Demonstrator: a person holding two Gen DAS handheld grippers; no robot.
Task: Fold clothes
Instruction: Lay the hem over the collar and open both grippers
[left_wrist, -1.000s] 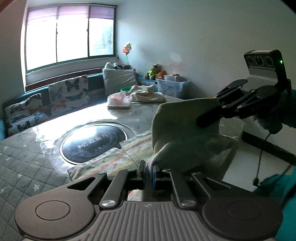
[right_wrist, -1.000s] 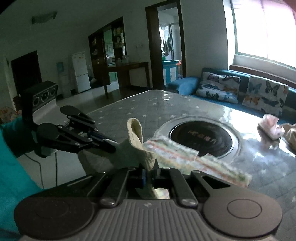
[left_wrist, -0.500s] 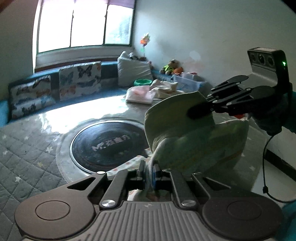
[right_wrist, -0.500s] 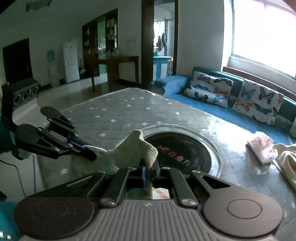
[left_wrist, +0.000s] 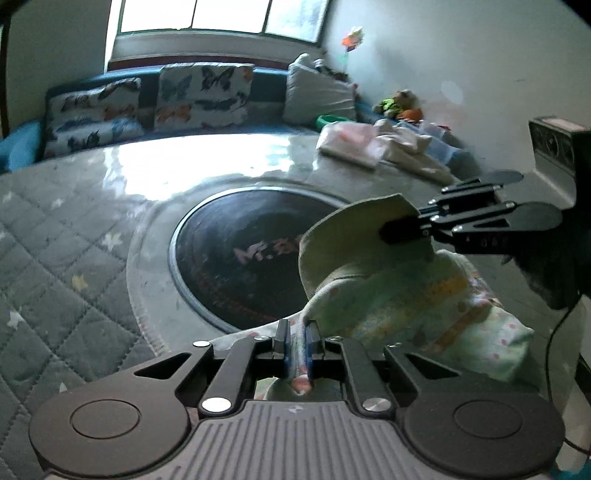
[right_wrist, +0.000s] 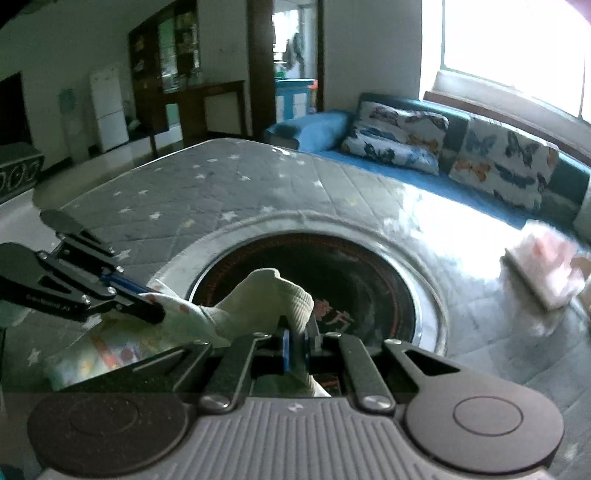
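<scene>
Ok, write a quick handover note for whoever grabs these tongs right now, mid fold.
Left tongs: shut on one edge of the patterned garment.
Right tongs: shut on its ribbed cuff.
The garment hangs bunched between both tongs, over the near rim of the table, by the black round hob.
Done: two folded clothes sit at the far side.
Left: lay this garment flat, finish folding, add it to those.

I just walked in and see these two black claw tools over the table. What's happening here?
A person is folding a small patterned garment with a hand-held gripper in each hand. The left gripper and right gripper each pinch an edge of the cloth, though their jaws are just beginning to open. The garment is doubled over near the black round plate set into the table.
</scene>
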